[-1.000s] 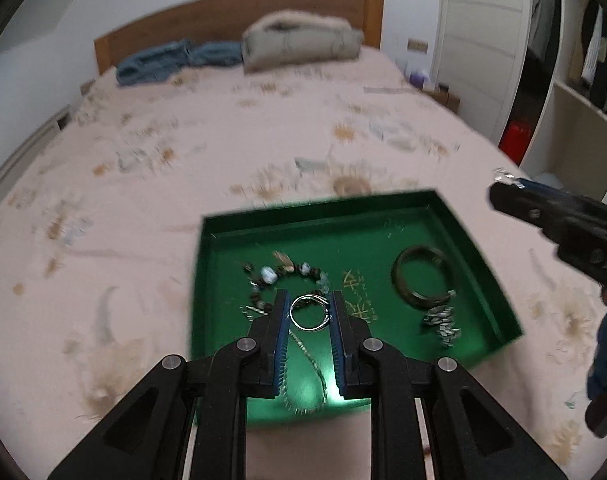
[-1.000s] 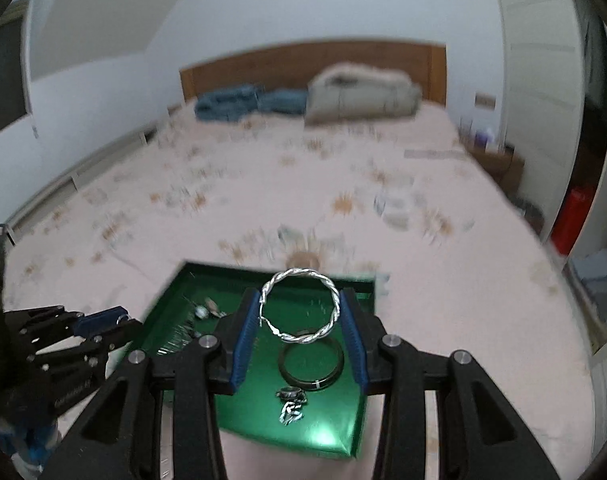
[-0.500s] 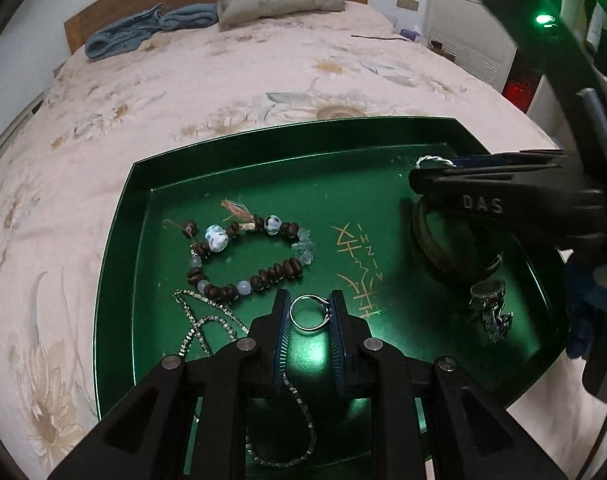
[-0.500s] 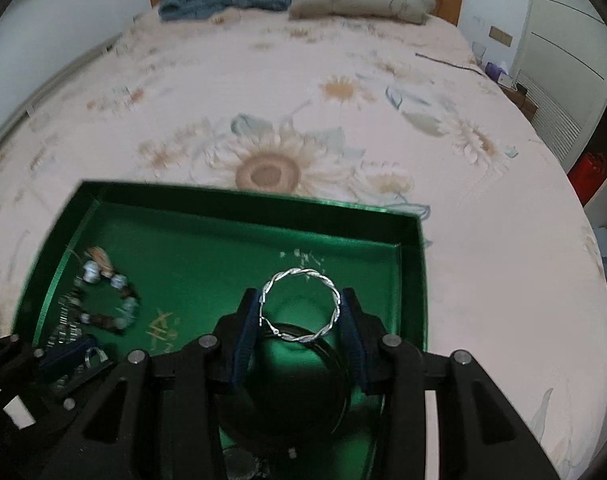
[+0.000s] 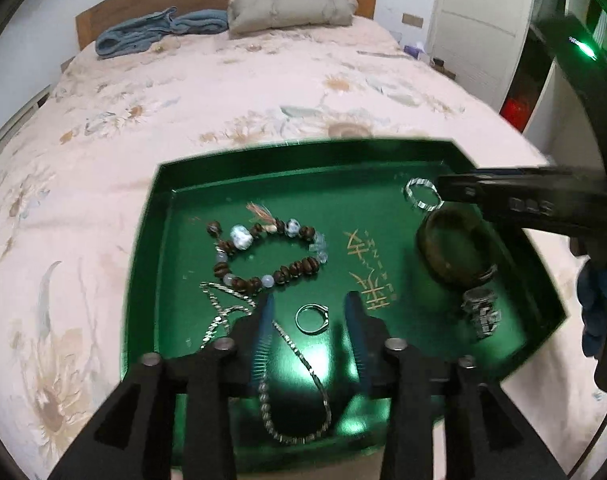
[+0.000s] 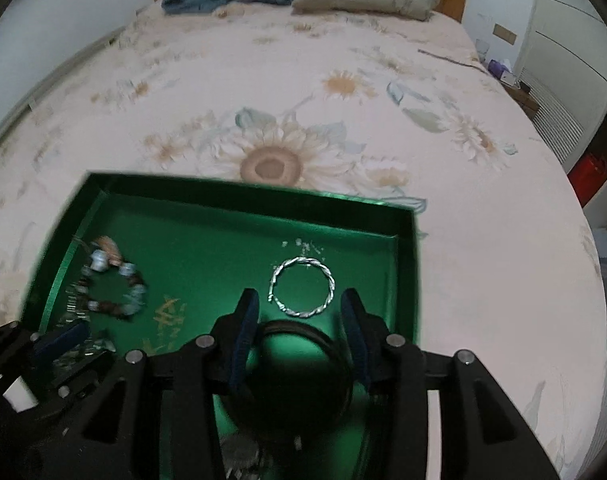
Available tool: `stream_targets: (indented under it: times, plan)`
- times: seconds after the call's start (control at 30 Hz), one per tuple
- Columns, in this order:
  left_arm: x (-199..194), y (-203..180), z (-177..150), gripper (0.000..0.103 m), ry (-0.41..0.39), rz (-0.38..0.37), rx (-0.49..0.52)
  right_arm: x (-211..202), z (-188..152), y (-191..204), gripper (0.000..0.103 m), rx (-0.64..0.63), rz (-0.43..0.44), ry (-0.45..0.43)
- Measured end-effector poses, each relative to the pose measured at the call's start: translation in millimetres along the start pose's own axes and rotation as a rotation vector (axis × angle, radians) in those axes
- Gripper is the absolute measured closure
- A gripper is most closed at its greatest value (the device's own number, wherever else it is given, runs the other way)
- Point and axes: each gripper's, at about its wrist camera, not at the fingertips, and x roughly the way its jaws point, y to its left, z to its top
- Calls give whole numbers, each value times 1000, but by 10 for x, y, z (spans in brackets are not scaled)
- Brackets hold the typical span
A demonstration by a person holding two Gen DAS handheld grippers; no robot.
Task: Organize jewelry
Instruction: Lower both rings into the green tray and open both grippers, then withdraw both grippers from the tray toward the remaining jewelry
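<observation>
where the left wrist view looks down along its fingers, the left gripper (image 5: 309, 320) hangs over the near edge of the green tray (image 5: 143, 280), which sits on a floral bedspread (image 5: 103, 140). its jaws have just been opening, and the small silver ring (image 5: 312, 319) lies between them on the tray floor, clear of both blue pads. a silver chain (image 5: 299, 360) trails under the gripper along the tray's near side. a beaded bracelet (image 5: 263, 256) lies toward the tray's left half, a dark bangle (image 5: 451, 252) toward its right, with a small metal piece (image 5: 481, 314) just nearer than the bangle. at the tray's far right corner the twisted silver bangle (image 5: 422, 194) rests by the tip of the right gripper (image 5: 455, 192).

seen from the right wrist view, the right gripper (image 6: 299, 312) hovers over the tray's (image 6: 403, 280) right side with its jaws half spread, having just been opening a little. the twisted silver bangle (image 6: 302, 292) lies flat on the tray floor just ahead of the fingertips, touching neither pad. the dark bangle (image 6: 327, 344) sits beneath the fingers. the beaded bracelet (image 6: 111, 284) lies at the tray's left side, and the left gripper (image 6: 59, 340) shows at the tray's near left corner.
</observation>
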Motion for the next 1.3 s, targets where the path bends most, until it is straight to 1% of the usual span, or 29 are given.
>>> stream_targets:
  times: [0.1,0.17,0.2,0.27,0.33,0.43,0.53,0.63,0.73,0.87,0.97,1.13,1.3]
  plan:
    - [-310,25,27,60,-35,4,-18,-389,-73,-57,61,17,14,-59]
    - [-589,45,24,60,-66,12,-34,-660,-149,-89,61,25,27,-97]
    - [-735,49,8,59,-82,19,-39,-863,-221,-104,61,28,31,-121]
    - [-1066,47,-67,57,-115,45,-50,-1191,-340,-117,61,22,40,-158]
    - [-1301,41,-157,50,-134,59,-62,-1562,-531,-116,61,15,57,-201]
    - [-1689,-23,-395,48,-156,115,-62,-2003,-846,-106,61,18,86,-243]
    - [-2075,-144,-743,48,-175,190,-46,-2306,-1167,-62,61,17,101,-260]
    - [-2351,-253,-1075,47,-193,229,-37,-2621,-1580,40,61,-3,107,-281]
    - [-2612,-372,-1465,47,-200,255,-28,-2835,-1968,123,61,-5,131,-286]
    - [-2871,-481,-1913,47,-208,286,-7,-3083,-2443,283,61,-43,129,-293]
    - [-3002,-539,-2164,47,-210,290,-8,-3242,-2738,368,61,-55,139,-302]
    - [-3181,-608,-2495,47,-215,297,0,-3467,-3130,501,61,-75,139,-317]
    - [-3331,-670,-2682,47,-231,295,22,-3635,-3367,569,61,-83,136,-330]
